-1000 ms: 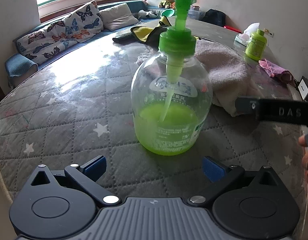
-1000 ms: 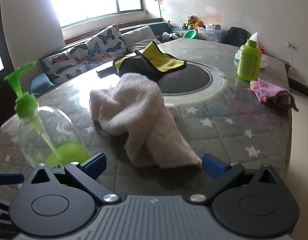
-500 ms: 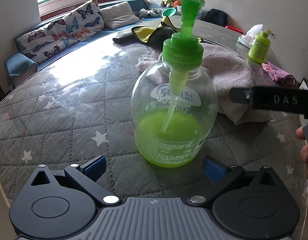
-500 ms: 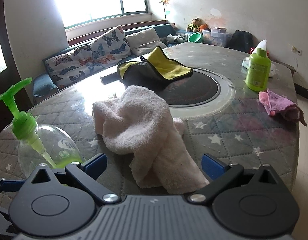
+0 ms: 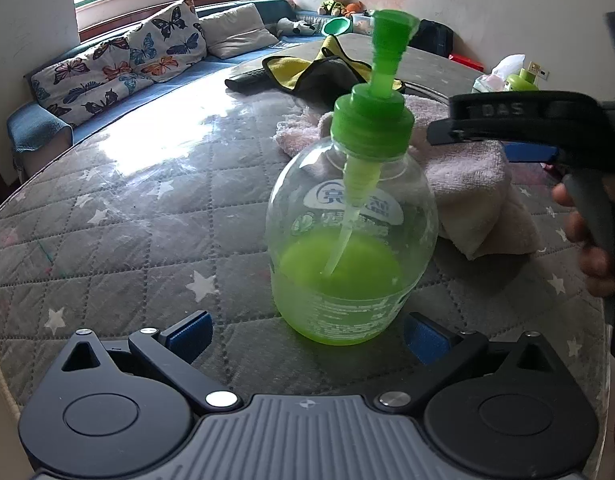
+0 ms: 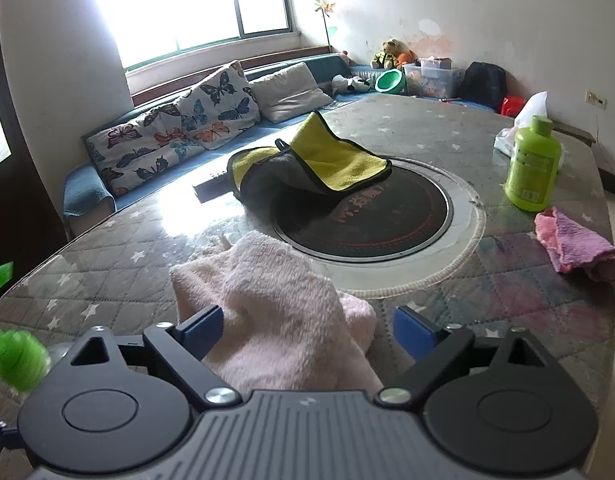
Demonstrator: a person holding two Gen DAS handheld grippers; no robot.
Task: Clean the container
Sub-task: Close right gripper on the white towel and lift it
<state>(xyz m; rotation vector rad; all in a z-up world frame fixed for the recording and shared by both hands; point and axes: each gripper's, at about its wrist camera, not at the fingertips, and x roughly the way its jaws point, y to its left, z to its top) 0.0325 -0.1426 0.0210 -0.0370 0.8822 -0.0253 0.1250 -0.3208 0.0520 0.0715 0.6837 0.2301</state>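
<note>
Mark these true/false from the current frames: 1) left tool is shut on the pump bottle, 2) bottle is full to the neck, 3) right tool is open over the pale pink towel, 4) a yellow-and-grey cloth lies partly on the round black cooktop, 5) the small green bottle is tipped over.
1. False. The left tool is open; the clear plastic pump bottle with the green pump head stands just ahead of its fingers, ungripped.
2. False. Green liquid fills only its lower part.
3. True. The right tool is open with the fluffy pale pink towel between its fingers.
4. True. Yellow-and-grey cloth; round black cooktop.
5. False. The small opaque green bottle stands upright.
</note>
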